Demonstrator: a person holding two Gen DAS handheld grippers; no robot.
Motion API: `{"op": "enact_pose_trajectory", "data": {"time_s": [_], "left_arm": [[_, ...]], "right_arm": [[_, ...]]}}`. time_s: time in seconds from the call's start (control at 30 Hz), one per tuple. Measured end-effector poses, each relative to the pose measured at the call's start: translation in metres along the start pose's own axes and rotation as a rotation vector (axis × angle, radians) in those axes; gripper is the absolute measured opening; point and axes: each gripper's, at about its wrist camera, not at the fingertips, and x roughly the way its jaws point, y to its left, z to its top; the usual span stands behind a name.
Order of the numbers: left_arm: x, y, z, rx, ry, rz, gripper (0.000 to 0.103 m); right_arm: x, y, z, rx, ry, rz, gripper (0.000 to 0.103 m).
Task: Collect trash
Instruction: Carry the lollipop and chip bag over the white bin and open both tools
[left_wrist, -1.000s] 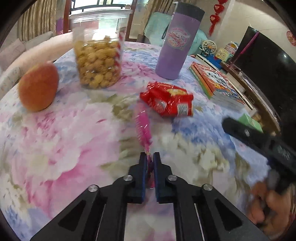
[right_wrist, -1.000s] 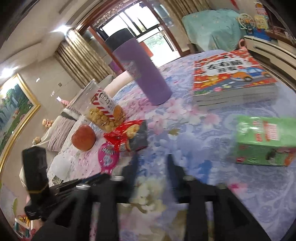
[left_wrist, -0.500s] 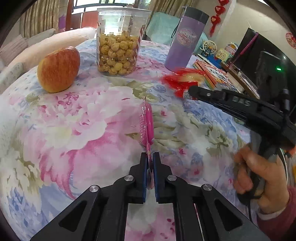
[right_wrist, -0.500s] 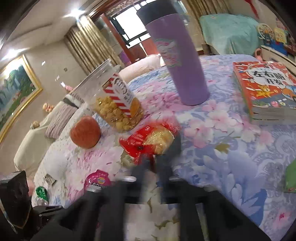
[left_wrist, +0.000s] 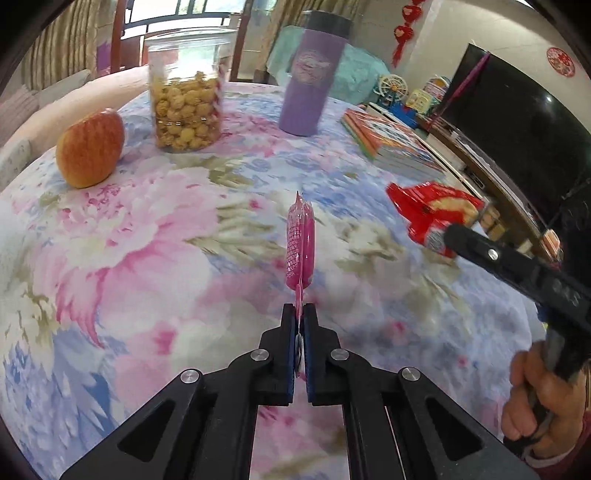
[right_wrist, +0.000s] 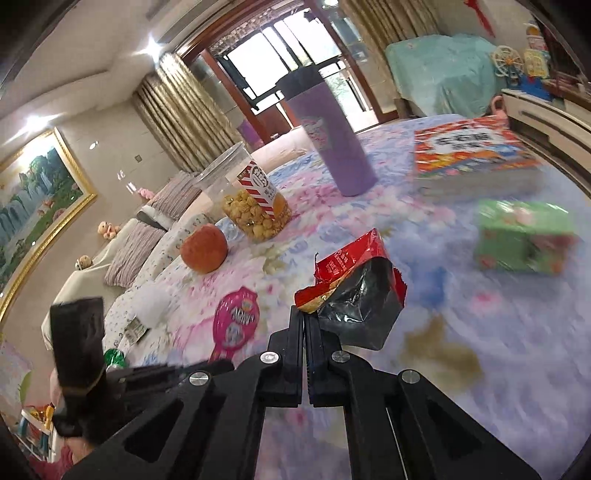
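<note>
My left gripper (left_wrist: 300, 310) is shut on the tail of a flat pink snack wrapper (left_wrist: 300, 242), which stands edge-on above the floral tablecloth (left_wrist: 147, 240). From the right wrist view the same pink wrapper (right_wrist: 236, 320) shows its round printed face, low on the left. My right gripper (right_wrist: 306, 314) is shut on the torn edge of an empty red snack bag (right_wrist: 354, 295), whose silver lining gapes open. In the left wrist view the red bag (left_wrist: 432, 214) hangs at the tip of the right gripper, lifted off the cloth.
On the table stand an apple (left_wrist: 90, 147), a clear jar of puffed snacks (left_wrist: 186, 88), a purple tumbler (left_wrist: 312, 74) and a stack of picture books (left_wrist: 391, 142). A green carton (right_wrist: 524, 236) lies at the right. A hand (left_wrist: 543, 398) grips the right tool.
The right gripper closed on the red bag and lifted it off the cloth toward the near right. The left gripper kept its hold on the pink wrapper and drew back a little.
</note>
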Motion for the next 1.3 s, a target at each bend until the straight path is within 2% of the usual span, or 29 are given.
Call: {"op": "enact_pose_trajectory", "data": {"time_s": [0.37,0.63,1.3], "left_arm": [[-0.021,-0.069,-0.025,0.106,0.019,-0.075,0.002],[-0.031,-0.111,-0.041,0.183,0.021,-0.116,0.002],[-0.030,-0.181,-0.059,0.306,0.056,-0.174,0.002]], "right_arm": [[-0.099,-0.012,-0.045,0.016,-0.076,-0.081,0.001],[-0.145,-0.022,-0.065,0.054,-0.120,-0.129,0.001],[-0.208,-0.045,-0.089,0.101,-0.209,-0.201,0.001]]}}
